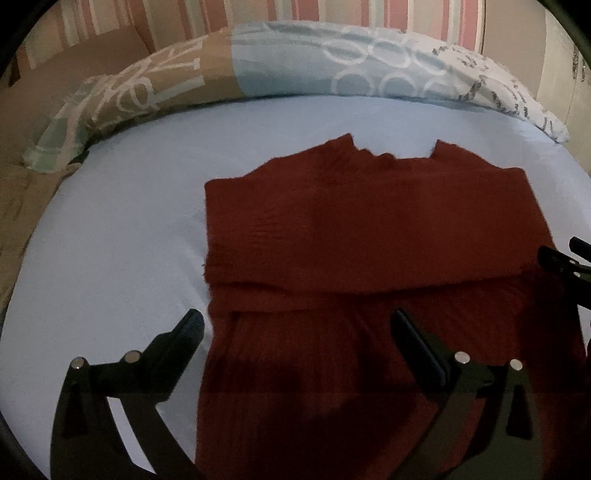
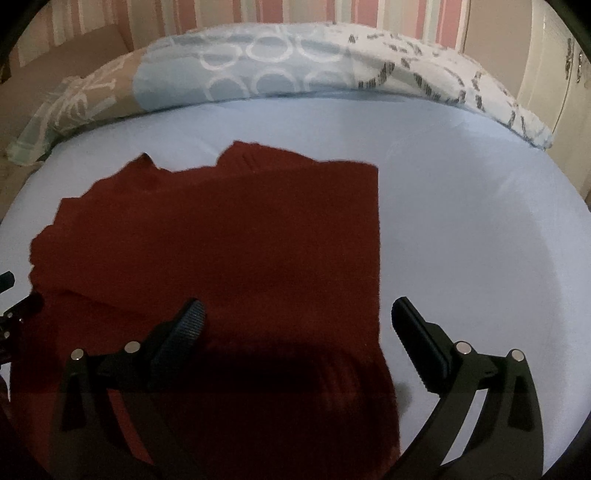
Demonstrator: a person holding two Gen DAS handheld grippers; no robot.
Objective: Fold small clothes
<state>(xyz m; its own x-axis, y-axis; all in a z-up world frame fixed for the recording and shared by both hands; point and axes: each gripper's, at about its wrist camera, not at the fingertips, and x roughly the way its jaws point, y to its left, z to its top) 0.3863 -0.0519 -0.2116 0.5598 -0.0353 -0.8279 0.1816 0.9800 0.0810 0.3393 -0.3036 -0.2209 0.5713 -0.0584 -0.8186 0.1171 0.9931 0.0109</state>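
Observation:
A dark red knitted garment (image 1: 332, 229) lies flat on the light blue bed sheet (image 1: 122, 229), its sides folded in and the neckline at the far end. It also shows in the right wrist view (image 2: 221, 251). My left gripper (image 1: 295, 328) is open and empty, straddling the garment's near left edge. My right gripper (image 2: 295, 317) is open and empty, straddling the garment's near right edge. The right gripper's tips show at the right edge of the left wrist view (image 1: 565, 262). The left gripper shows at the left edge of the right wrist view (image 2: 14, 306).
A patterned duvet (image 1: 295, 66) in tan, blue and white lies rolled along the far side of the bed. A pink striped wall (image 1: 332, 14) stands behind it. A brown pillow (image 1: 74, 62) sits at the far left. White cabinet doors (image 2: 561, 74) stand at the right.

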